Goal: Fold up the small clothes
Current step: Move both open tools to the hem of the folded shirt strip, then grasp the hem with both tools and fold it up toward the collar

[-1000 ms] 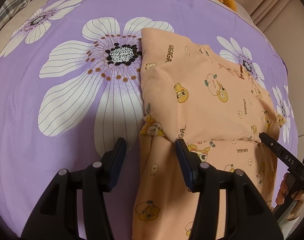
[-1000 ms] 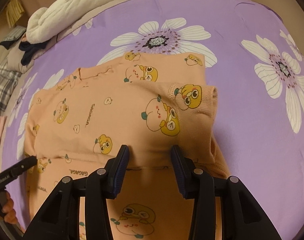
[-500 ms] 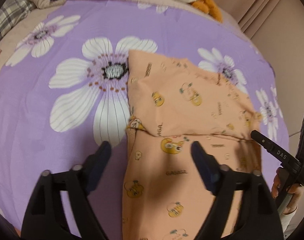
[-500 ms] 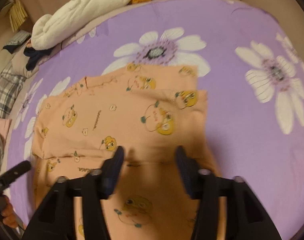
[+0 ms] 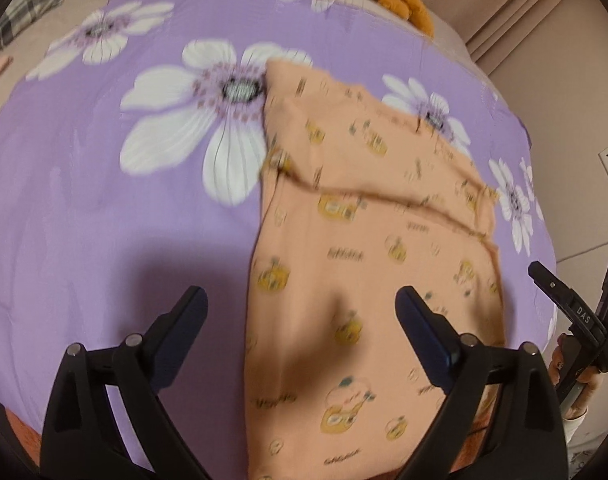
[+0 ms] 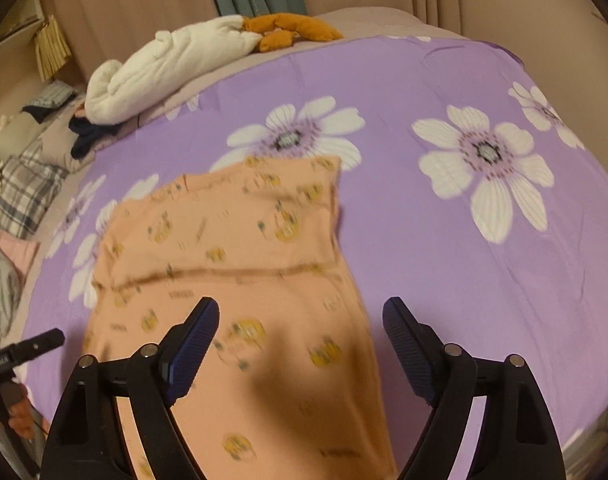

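Two grippers hang above the bed, each tilted forward and looking down across the cloth. From its own camera the left gripper has its jaws spread wide and holds nothing; one finger sits over the bare purple sheet, the other over the peach garment, and neither seems to touch the fabric, though the blur makes that hard to settle. The right gripper is likewise spread wide and empty, its left finger above the garment and its right finger above the sheet just past the cloth's right edge.

At the right margin of the left camera's view the right gripper shows as a dark bar marked DAS, with a hand gripping its handle below. At the left margin of the right camera's view a dark fingertip of the left gripper pokes in, with fingers wrapped beneath it.

The garment, printed with small yellow cartoon figures, lies flat on the flowered sheet, its far portion doubled back over the near portion so that a fold edge runs across its width. Beyond the sheet's far end lie a white pillow and an orange plush toy; plaid fabric sits off to the left.
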The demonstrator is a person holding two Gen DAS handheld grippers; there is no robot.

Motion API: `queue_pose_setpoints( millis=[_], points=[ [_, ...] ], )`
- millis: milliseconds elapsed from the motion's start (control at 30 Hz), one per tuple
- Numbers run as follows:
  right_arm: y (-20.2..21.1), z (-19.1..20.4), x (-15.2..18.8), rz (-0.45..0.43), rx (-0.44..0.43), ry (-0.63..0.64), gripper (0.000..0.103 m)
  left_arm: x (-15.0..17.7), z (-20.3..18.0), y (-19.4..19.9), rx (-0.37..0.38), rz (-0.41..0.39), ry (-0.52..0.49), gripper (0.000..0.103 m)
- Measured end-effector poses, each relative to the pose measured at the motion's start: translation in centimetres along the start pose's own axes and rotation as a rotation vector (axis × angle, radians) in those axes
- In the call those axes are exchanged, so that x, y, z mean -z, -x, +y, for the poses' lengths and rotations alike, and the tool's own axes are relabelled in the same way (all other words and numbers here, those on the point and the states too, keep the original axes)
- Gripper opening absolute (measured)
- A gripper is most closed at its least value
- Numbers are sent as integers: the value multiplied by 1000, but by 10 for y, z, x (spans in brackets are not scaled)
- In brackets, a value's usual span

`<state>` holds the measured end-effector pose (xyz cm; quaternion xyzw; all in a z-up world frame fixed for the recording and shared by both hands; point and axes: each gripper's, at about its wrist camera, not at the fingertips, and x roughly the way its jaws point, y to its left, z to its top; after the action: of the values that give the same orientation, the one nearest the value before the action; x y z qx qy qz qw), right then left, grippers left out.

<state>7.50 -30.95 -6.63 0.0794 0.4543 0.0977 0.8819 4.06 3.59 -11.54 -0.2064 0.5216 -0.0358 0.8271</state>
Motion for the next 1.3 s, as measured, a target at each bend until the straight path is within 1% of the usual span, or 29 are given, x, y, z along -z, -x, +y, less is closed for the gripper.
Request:
queue_pose_setpoints(
  millis=[67,167,233,267,300,367,433,500,567,600,633,667,700,733,800,833,867,933,967,1033,1133,1200,1300],
  points=[
    [-1,-6,9,23,5,11,84,6,5,-3,-3,9,15,94],
    [-6,-14,22,65,42,13,83,13,10,-5,2,24,25,90],
    [-8,-21,32,91,33,-4,83,18,12,-7,22,40,25,86],
    [-8,-24,35,99,24,-15,83,21,13,-7,37,49,26,83],
    [-8,-26,40,109,13,-28,81,24,13,-9,55,65,28,79],
    [-8,-30,47,125,-6,-49,75,30,13,-13,75,90,31,74],
    [-9,-31,55,144,-18,-52,71,36,11,-15,74,94,17,71],
    [-11,-32,62,159,-20,-52,61,40,9,-15,73,92,1,67],
    [-18,-33,69,191,-21,-52,53,44,9,-16,99,103,18,65],
    [-20,-33,73,197,-12,-48,50,46,8,-18,121,116,23,64],
    [-20,-32,75,187,2,-34,50,47,7,-19,127,120,17,62],
    [-20,-30,76,181,9,-25,46,48,5,-19,124,120,6,55],
    [-19,-29,77,177,7,-20,36,48,5,-20,124,123,5,44],
    [-19,-28,76,177,-4,-23,31,48,5,-22,125,128,13,38],
    [-21,-28,77,183,-39,-36,20,48,5,-24,129,141,8,12],
    [-21,-28,77,186,-41,-36,16,49,4,-25,146,150,2,8],
    [-21,-28,76,186,-48,-38,8,49,4,-24,155,151,5,8],
    [-19,-31,73,189,-87,-70,7,49,1,-21,138,137,-6,7],
    [-17,-32,72,185,-98,-78,6,48,0,-19,133,129,-14,6],
    [-8,-35,66,159,-150,-106,6,46,-5,-11,129,110,-33,6],
    [9,-35,54,110,-203,-117,6,40,-12,5,137,63,-67,6],
    [21,-31,42,66,-221,-106,6,31,-15,16,132,18,-79,6],
    [27,-27,23,11,-223,-87,6,16,-17,25,116,-46,-90,6]
  ],
)
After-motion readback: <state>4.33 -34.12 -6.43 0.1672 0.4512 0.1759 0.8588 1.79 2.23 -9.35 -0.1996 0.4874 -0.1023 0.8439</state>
